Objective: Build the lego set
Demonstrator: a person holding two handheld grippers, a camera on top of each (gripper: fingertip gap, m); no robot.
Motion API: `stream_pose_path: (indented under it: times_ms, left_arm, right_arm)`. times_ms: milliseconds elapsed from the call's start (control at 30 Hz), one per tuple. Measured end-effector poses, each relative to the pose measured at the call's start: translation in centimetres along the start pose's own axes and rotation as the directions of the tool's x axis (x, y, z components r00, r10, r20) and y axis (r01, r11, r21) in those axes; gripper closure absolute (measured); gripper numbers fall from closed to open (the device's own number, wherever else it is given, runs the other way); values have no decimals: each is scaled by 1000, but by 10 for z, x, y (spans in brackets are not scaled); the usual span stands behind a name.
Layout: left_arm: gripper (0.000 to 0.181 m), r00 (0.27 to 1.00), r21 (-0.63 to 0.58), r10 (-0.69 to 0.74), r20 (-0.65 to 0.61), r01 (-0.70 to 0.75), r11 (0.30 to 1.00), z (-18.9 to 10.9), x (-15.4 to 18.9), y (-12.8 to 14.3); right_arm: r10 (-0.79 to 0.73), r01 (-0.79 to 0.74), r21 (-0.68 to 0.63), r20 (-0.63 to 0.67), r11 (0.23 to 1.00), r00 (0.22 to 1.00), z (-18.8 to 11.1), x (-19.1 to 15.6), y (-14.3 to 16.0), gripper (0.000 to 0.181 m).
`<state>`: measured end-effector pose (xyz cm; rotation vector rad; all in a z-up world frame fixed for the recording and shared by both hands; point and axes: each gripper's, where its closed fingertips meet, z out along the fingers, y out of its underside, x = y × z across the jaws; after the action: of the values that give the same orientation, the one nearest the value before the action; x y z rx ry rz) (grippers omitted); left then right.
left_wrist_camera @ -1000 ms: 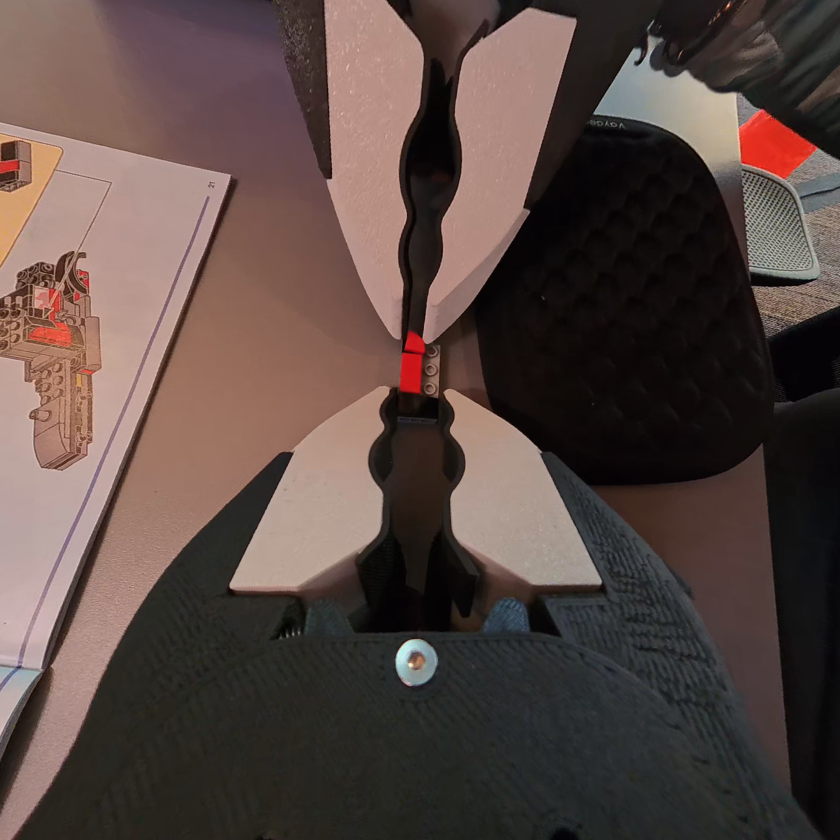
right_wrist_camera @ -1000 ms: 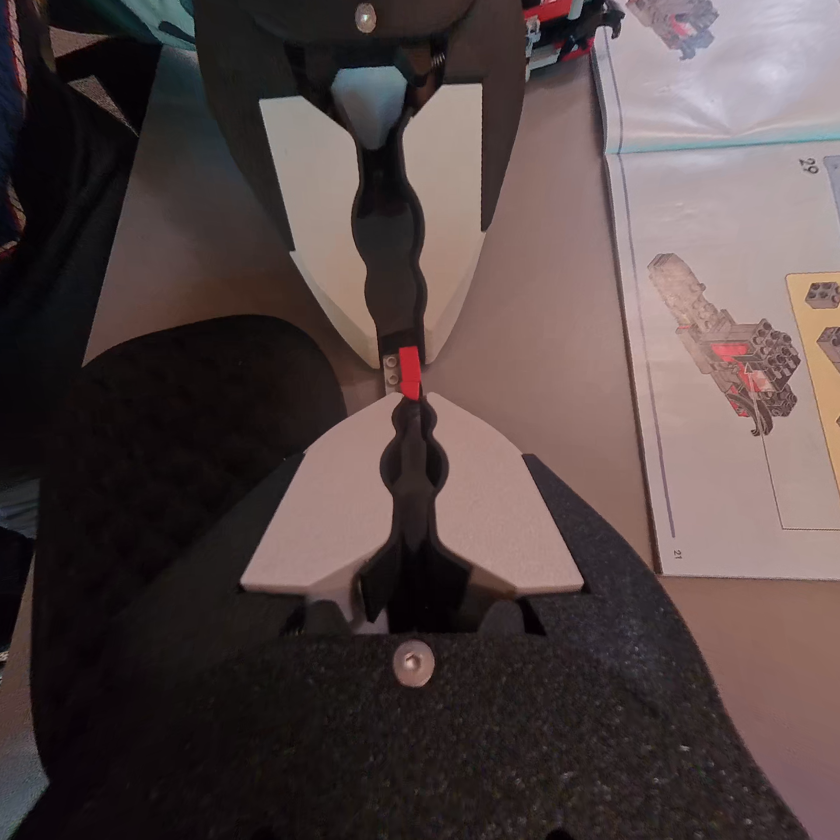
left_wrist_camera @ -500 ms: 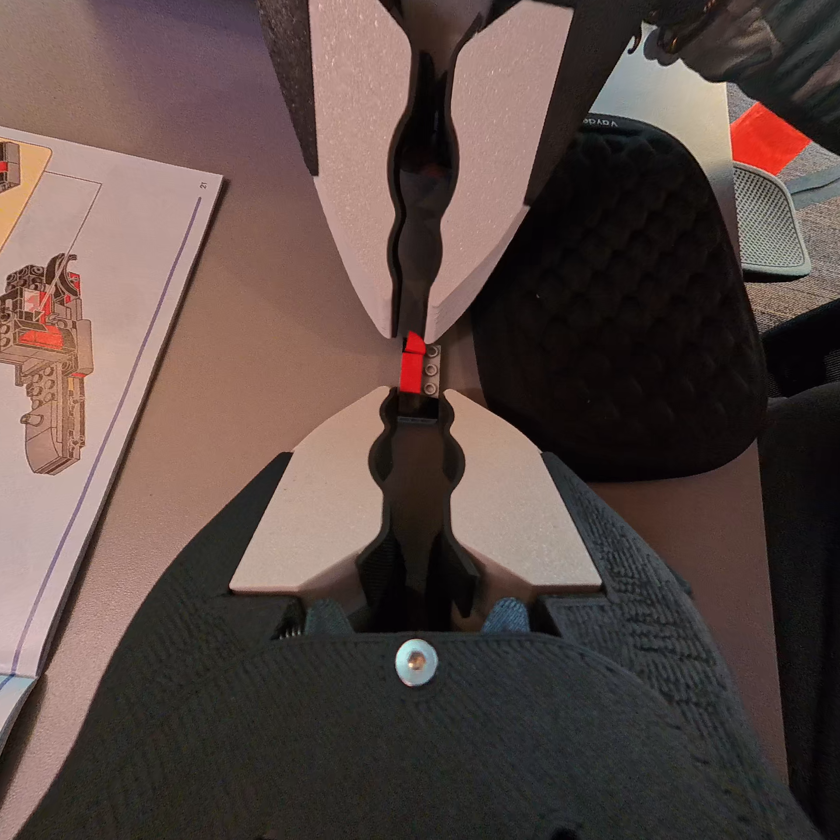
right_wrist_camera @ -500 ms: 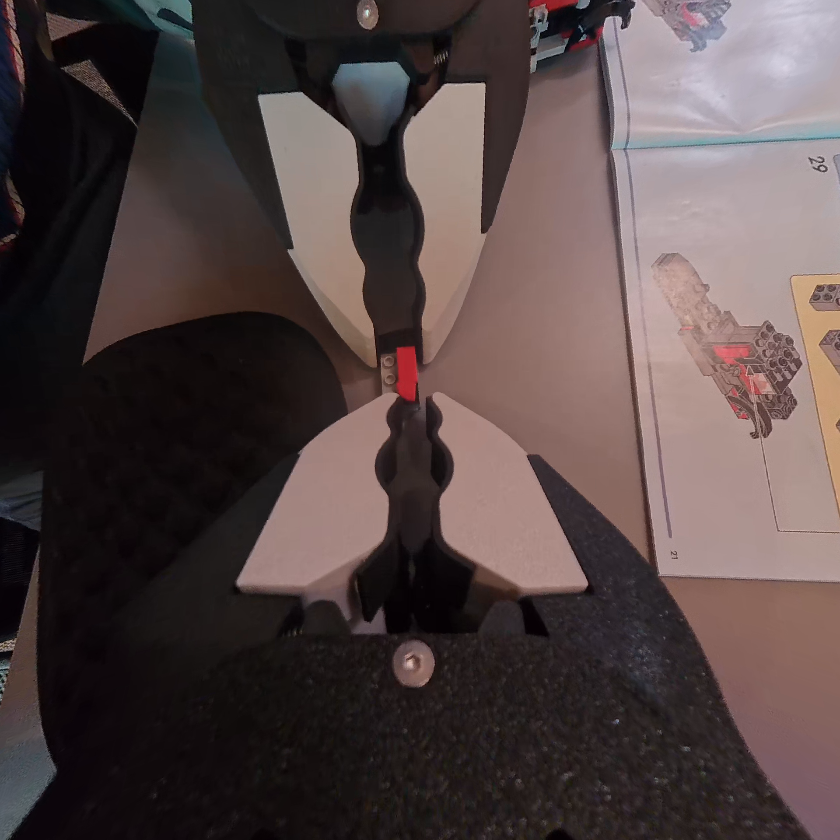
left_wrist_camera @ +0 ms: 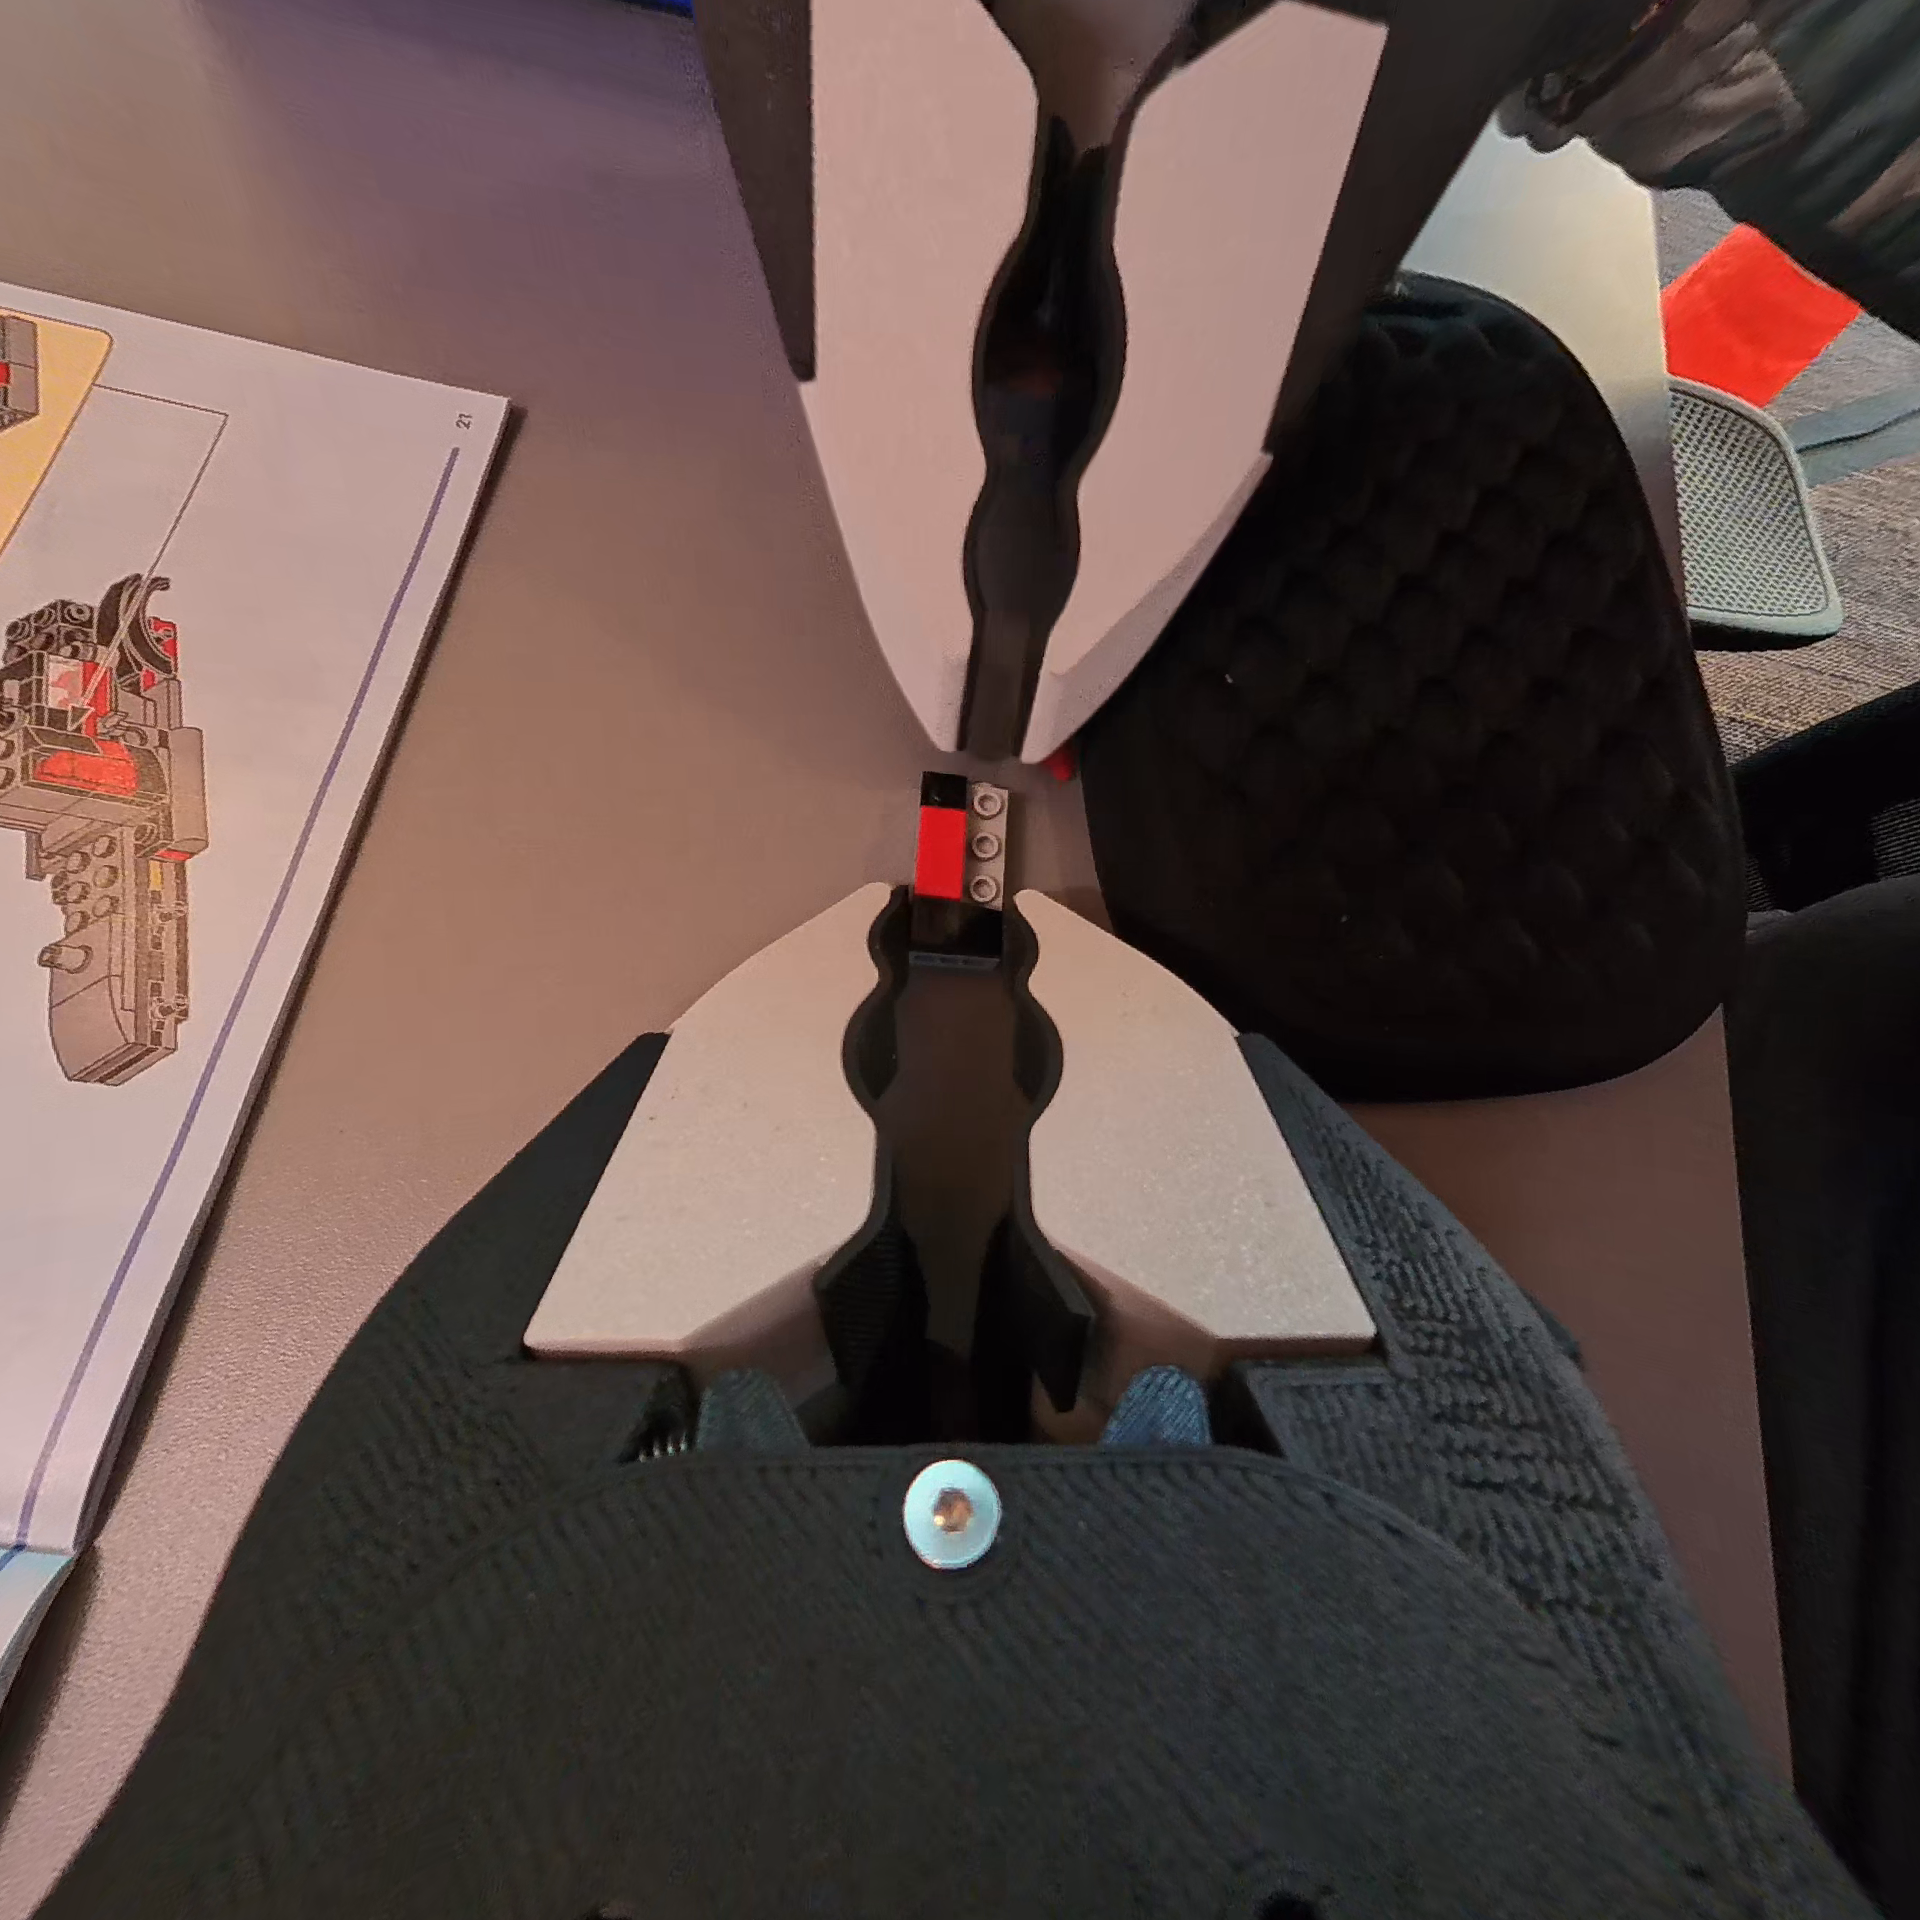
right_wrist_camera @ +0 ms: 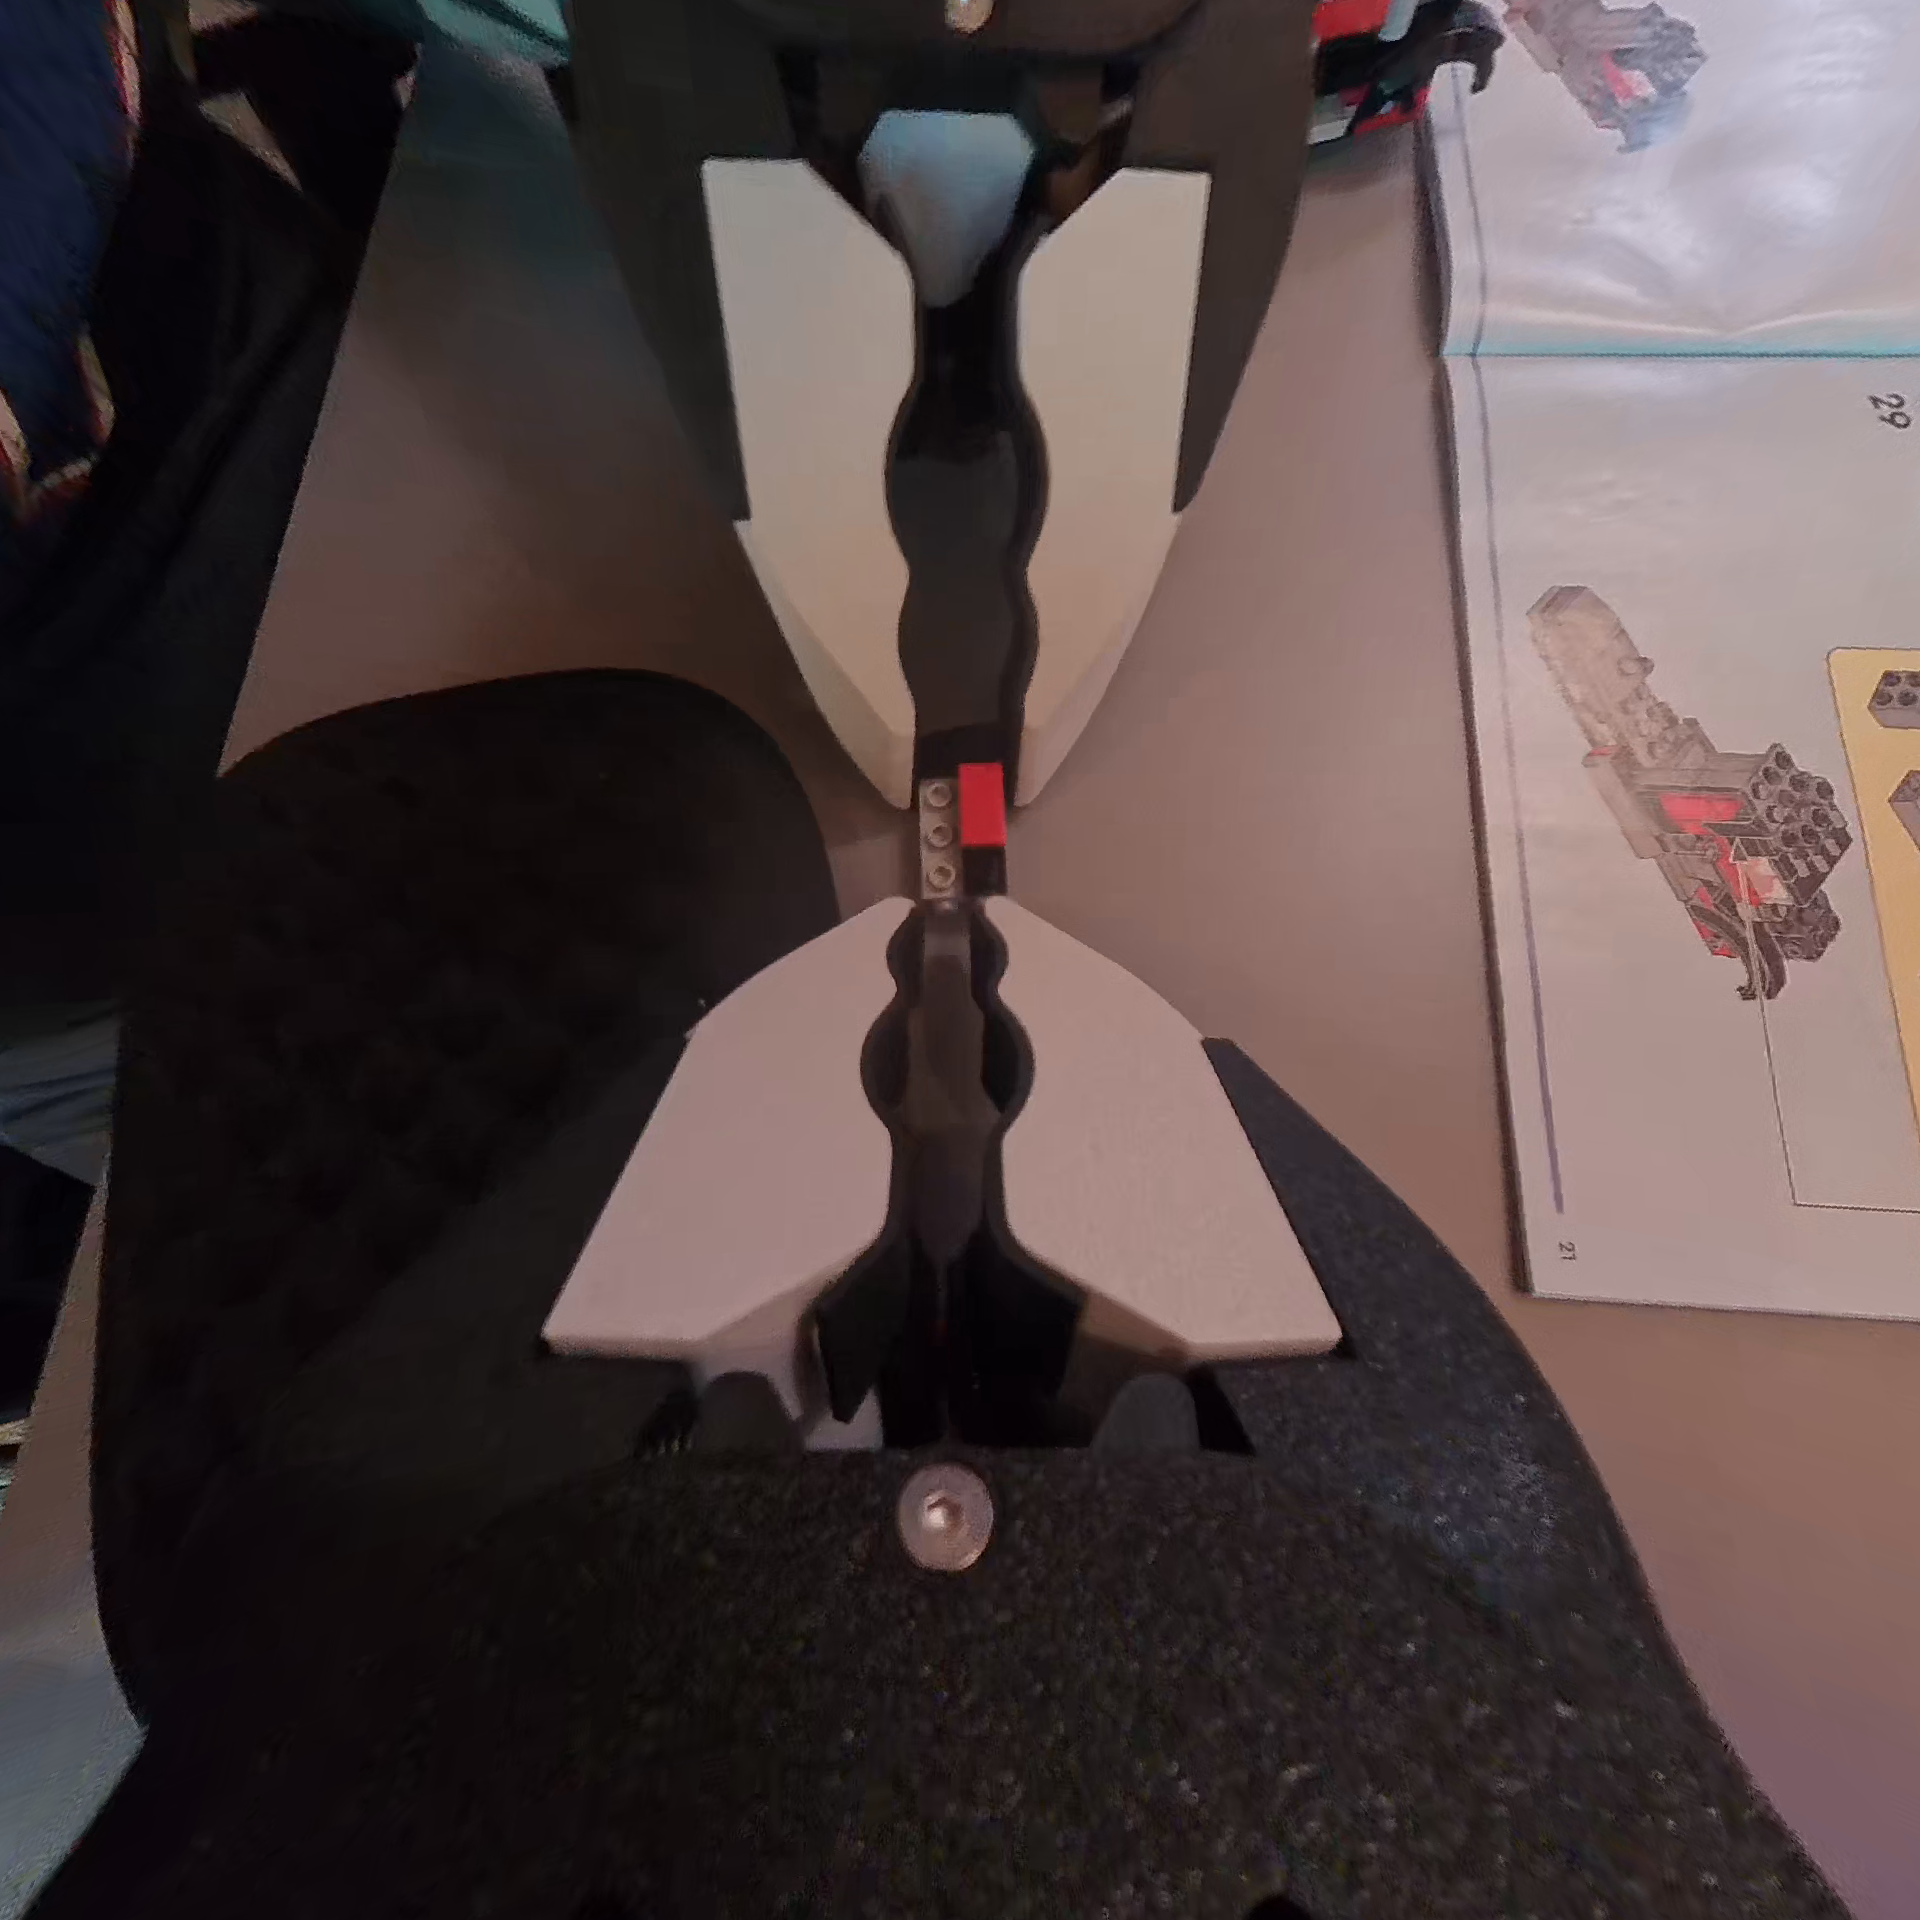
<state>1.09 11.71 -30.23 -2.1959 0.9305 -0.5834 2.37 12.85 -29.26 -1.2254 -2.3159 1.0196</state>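
My left gripper (left_wrist_camera: 956, 896) is shut on a small lego assembly (left_wrist_camera: 961, 840): a grey studded plate, a red tile flat beside it, and black parts. It holds the assembly above the table; the right wrist view shows it too (right_wrist_camera: 961, 842). My right gripper (right_wrist_camera: 940, 904) faces it tip to tip, a small gap away. Its jaws stand slightly apart and hold nothing. It comes from the top of the left wrist view (left_wrist_camera: 995, 743). My left gripper comes from the top of the right wrist view (right_wrist_camera: 961, 795).
An open instruction booklet (left_wrist_camera: 208, 727) lies on the grey table (left_wrist_camera: 623, 520), and shows at the right of the right wrist view (right_wrist_camera: 1714, 831). A black padded cushion (left_wrist_camera: 1403, 727) lies under the grippers' far side. A partly built model (right_wrist_camera: 1382, 62) sits beyond the booklet. My two grippers' fingertips are within a few centimetres of each other. Both grippers' tips are roughly 20 cm from the partly built model (right_wrist_camera: 1382, 62).
The red tile was tilted in my right gripper's tips; now it sits flat on the assembly. My right gripper has opened slightly, let go and drawn back a little.
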Motion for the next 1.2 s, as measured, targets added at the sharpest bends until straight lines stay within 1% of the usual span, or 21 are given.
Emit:
stream_pose_path:
  times_ms: [133, 233, 300, 333, 400, 500, 533, 567, 600, 633, 667, 700, 733, 800, 833, 900, 967, 1067, 1100, 1167, 1200]
  left_arm:
    - [161, 1000, -6, 11, 9, -10, 1000, 0, 0, 0]
    - [158, 999, -35, 26, 42, -25, 999, -1, -3, 1]
    - [156, 997, -49, 37, 72, -34, 998, -1, -6, 2]
    - [147, 996, -52, 42, 85, -37, 998, -2, -7, 2]
    - [134, 994, -60, 28, 106, -21, 998, -4, -7, 2]
    - [132, 990, -10, -1, 142, 3, 1000, -13, -5, -2]
    - [133, 987, 18, -6, 162, 3, 1000, -18, -5, -5]
    - [141, 986, 49, -3, 168, -5, 999, -23, -2, -8]
    - [156, 989, 80, -1, 149, -11, 997, -27, 5, -11]
    - [166, 995, 103, -7, 102, -4, 995, -27, 16, -13]
    - [170, 999, 104, -24, 35, 20, 994, -24, 28, -13]
    - [172, 999, 81, -47, -17, 48, 996, -19, 38, -10]
    - [172, 997, 52, -69, -26, 70, 996, -12, 40, -6]
    - [174, 994, 77, -112, -19, 113, 991, -5, 37, -10]
    - [174, 990, 90, -138, -9, 138, 986, -5, 34, -12]
    - [180, 986, 73, -163, -14, 164, 984, -2, 35, -11]
    - [180, 983, 70, -183, -28, 185, 980, 1, 40, -9]
    - [180, 985, 65, -168, -40, 170, 983, 1, 47, -9]
    - [180, 985, 64, -165, -55, 169, 984, 0, 51, -9]
    - [180, 983, 71, -164, -83, 170, 983, -4, 55, -10]
    - [177, 982, 76, -169, -84, 176, 982, -7, 53, -9]
  right_arm:
    - [-3, 3, -26, -27, 1000, 1000, -7, -3, 4, 171]
    - [35, -37, -135, -18, 990, 999, -13, -5, 16, 173]
    - [50, -47, -158, 12, 986, 999, -14, -7, 17, 174]
    - [68, -63, -174, 22, 983, 997, -14, -7, 18, 174]
    - [146, -134, -199, 47, 971, 988, -13, -11, 20, 177]
    - [208, -198, -193, 33, 961, 978, -13, -15, 21, 181]
    - [232, -224, -193, 20, 955, 973, -13, -15, 22, 181]
    - [261, -254, -193, 9, 948, 965, -13, -16, 23, 181]
    - [293, -288, -195, 0, 938, 956, -13, -17, 23, 181]
    - [322, -315, -201, 0, 927, 947, -13, -17, 23, 181]
    - [333, -326, -208, 2, 922, 943, -13, -17, 23, 181]
    - [328, -319, -215, 5, 923, 945, -13, -17, 23, 181]
    - [314, -306, -221, 1, 926, 950, -13, -15, 23, 181]
    - [303, -308, -247, -58, 919, 951, -11, -7, 28, 180]
    - [313, -319, -235, -63, 918, 948, -10, -8, 26, 181]
    - [346, -356, -230, -83, 906, 935, -10, -12, 26, 181]
    - [372, -372, -238, -47, 897, 927, -15, -23, 24, 181]
    - [408, -393, -247, 11, 886, 913, -19, -38, 21, 181]
    - [407, -390, -250, 19, 886, 913, -20, -40, 20, 181]
    - [346, -333, -238, 16, 912, 938, -22, -36, 15, 181]
    - [307, -304, -216, -20, 928, 951, -23, -27, 13, 181]
